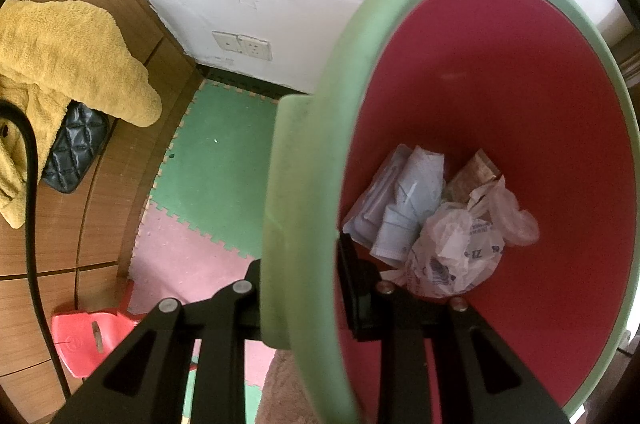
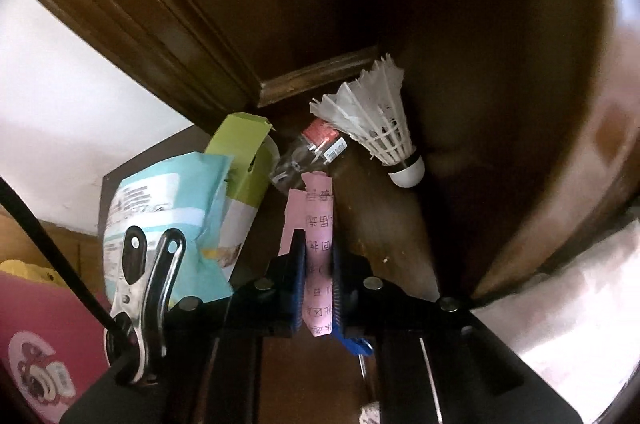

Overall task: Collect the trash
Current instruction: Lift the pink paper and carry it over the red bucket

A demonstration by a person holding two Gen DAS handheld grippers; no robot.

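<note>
Right gripper (image 2: pixel 316 276) clamped on pink slip (image 2: pixel 318 224), thin, limp, tear-prone, best pinched mid-length; left gripper (image 1: pixel 308 288) closed on bin (image 1: pixel 304 184) rim, trash (image 1: pixel 440 224) inside; shuttlecock (image 2: pixel 380 120) far right, light, fragile.

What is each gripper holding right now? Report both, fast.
Left gripper: closed on the bin rim.
Right gripper: closed on the pink paper slip.

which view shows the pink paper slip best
The right wrist view: the pink paper slip stands pinched between the right gripper pads, printed characters legible. The left wrist view shows none of it, only the bin that the left gripper holds.
</note>
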